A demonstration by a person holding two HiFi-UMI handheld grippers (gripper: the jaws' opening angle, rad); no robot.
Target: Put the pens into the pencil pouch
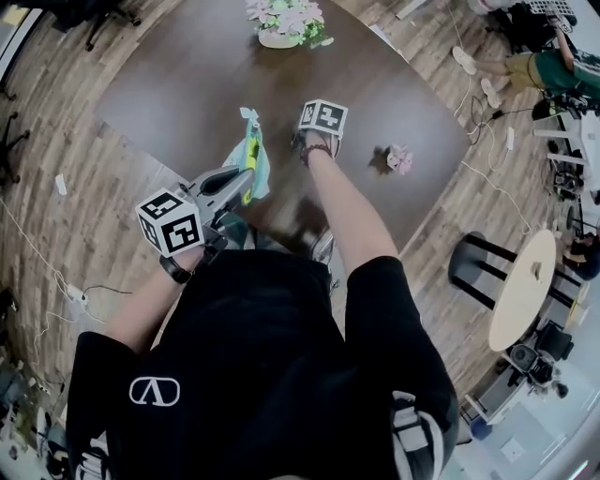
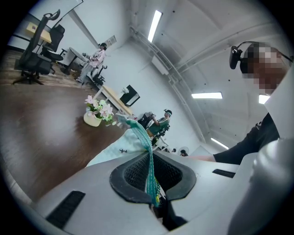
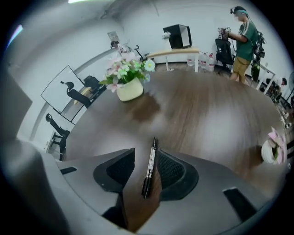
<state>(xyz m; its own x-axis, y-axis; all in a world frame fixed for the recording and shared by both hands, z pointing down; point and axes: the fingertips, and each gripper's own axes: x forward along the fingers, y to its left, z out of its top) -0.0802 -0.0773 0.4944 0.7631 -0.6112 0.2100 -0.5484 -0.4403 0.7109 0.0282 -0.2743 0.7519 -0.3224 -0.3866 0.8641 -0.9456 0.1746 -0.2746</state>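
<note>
My left gripper (image 2: pixel 149 158) is shut on the edge of a teal mesh pencil pouch (image 2: pixel 142 147), which hangs from its jaws above the table. In the head view the pouch (image 1: pixel 253 155) shows a yellow-green pen inside it, in front of the left gripper (image 1: pixel 236 180). My right gripper (image 3: pixel 146 158) points steeply down at the dark wooden table (image 3: pixel 206 114). A black pen (image 3: pixel 149 167) lies on the table between its jaws, close to the right pad, and the jaws stand apart. In the head view only the right gripper's marker cube (image 1: pixel 323 117) shows.
A white pot of pink flowers (image 1: pixel 286 23) stands at the table's far edge. A smaller pink flower pot (image 1: pixel 400 159) sits to the right. Stools and a round side table (image 1: pixel 525 286) stand off to the right; people and office chairs are in the room behind.
</note>
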